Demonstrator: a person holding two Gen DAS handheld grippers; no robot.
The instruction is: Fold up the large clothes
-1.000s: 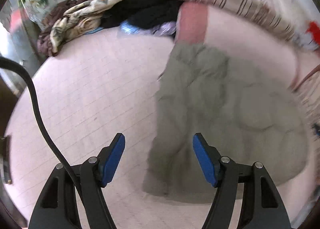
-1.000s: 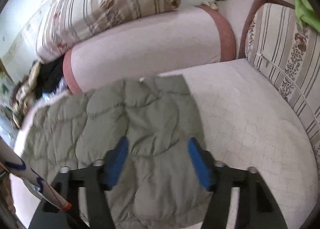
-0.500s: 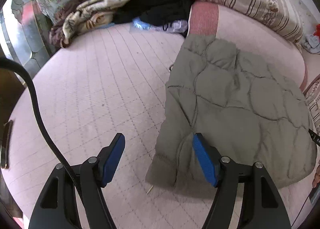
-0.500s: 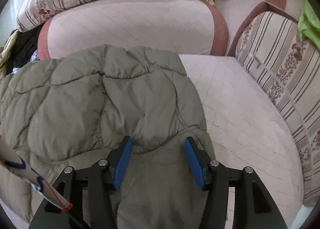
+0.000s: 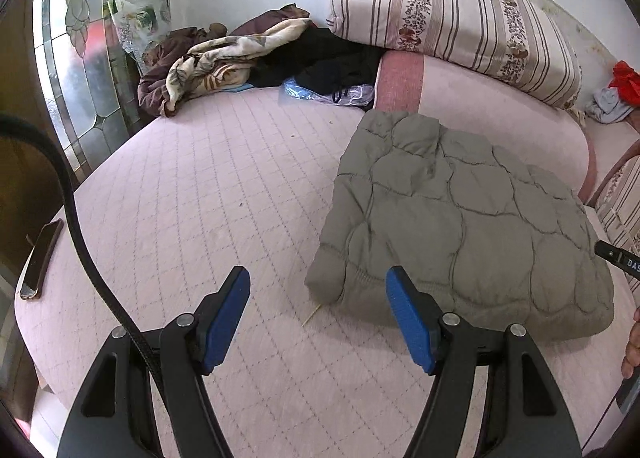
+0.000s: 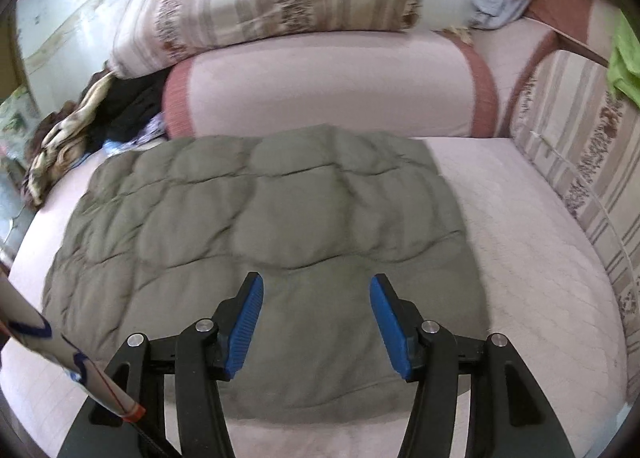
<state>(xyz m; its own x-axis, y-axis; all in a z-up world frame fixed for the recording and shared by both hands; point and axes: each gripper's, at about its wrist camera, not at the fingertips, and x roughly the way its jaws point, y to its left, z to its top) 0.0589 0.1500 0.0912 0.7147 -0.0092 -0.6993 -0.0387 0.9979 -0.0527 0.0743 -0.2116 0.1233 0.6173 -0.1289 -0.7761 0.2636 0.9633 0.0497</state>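
While both grippers hang over the pink quilted bed, neither holds anything: the left gripper stands with its blue pads well apart above bare cover, its right pad just at the near-left corner of the grey-green quilted jacket, and the right gripper is spread about as wide above the jacket's near hem. A second ago the left view was blurred and sat closer over the jacket's edge; now it has pulled back, so more of the bed shows and a phone has come into sight at the left rim. The right view has likewise drawn back, so the jacket lies folded flat in a broad block. Beyond it rest the pink bolster, the striped pillow and a heap of clothes.
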